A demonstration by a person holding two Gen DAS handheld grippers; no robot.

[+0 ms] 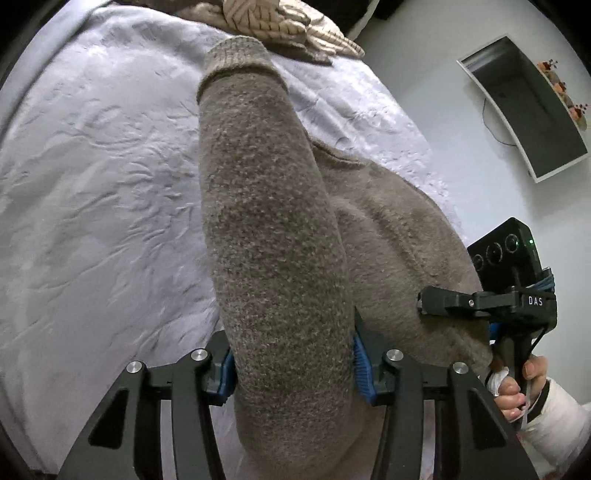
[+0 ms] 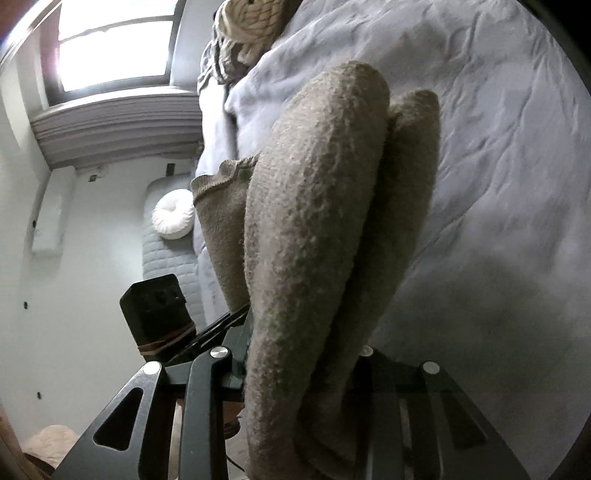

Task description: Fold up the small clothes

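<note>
Nearest the left wrist camera, the left gripper [image 1: 291,363] has its blue pads pinching a thick fold of a grey-brown knitted sweater [image 1: 388,240], the sleeve [image 1: 258,192] running away from the jaws toward its ribbed cuff at the far end. In the right wrist view the right gripper [image 2: 299,369] likewise has its jaws closed on a bunched double fold of the same knit, which fills the gap between the fingers. The right gripper also shows at the near right of the left view, where a hand [image 1: 517,391] in a white sleeve works its handle. The garment appears lifted at both grips, with the rest of its body trailing onto the bed [image 1: 92,184] to the right. My reading is that the fold is at an early stage: the sweater is gathered and held, but no flat, squared fold is laid down yet, so laying it out, bringing the sleeves in and doubling the body remain. A cream cable-knit item [image 1: 288,22] lies at the far edge of the bed, apparently still waiting. The bed is covered in a pale lilac, rumpled plush spread. Beyond it are white walls, a bright window [image 2: 114,48], a round white cushion [image 2: 173,214] and a dark screen [image 1: 528,107] on the wall.
</note>
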